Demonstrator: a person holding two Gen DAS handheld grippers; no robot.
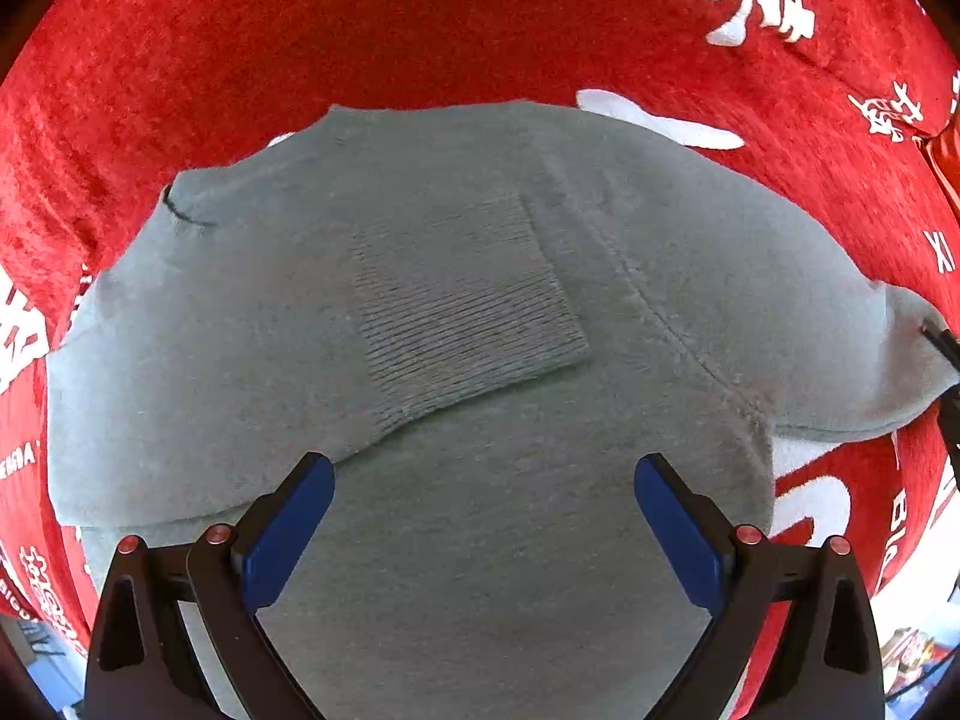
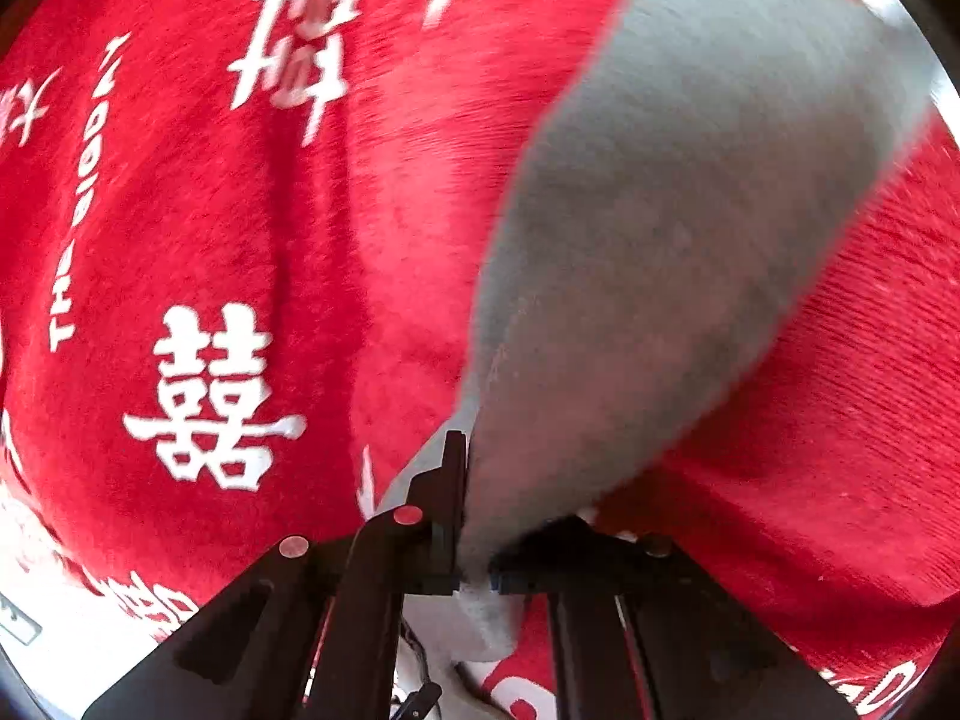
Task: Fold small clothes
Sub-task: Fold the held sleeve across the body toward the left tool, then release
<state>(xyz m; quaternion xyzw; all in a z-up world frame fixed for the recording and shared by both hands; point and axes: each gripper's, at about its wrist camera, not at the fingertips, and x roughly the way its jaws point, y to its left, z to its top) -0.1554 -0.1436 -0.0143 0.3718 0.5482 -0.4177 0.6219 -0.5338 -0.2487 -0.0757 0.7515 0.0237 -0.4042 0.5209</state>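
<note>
- A grey sweater (image 1: 480,300) lies spread on a red blanket (image 1: 420,18) printed with white characters.
- One sleeve is folded in across the body, its ribbed cuff (image 1: 462,324) lying flat near the sweater's middle.
- The left gripper (image 1: 483,480) hangs over the sweater pointing down at it, its blue-padded jaws standing wide apart with only flat grey cloth showing between them; they grip nothing.
- The right gripper (image 2: 474,540) has its jaws pressed together on a bunched end of the sweater (image 2: 660,240), which stretches away from it over the blanket (image 2: 210,210).
- That view is blurred, so which part of the sweater is pinched cannot be told.
- In the left view a dark tip at the sweater's far right corner meets the cloth.
</note>
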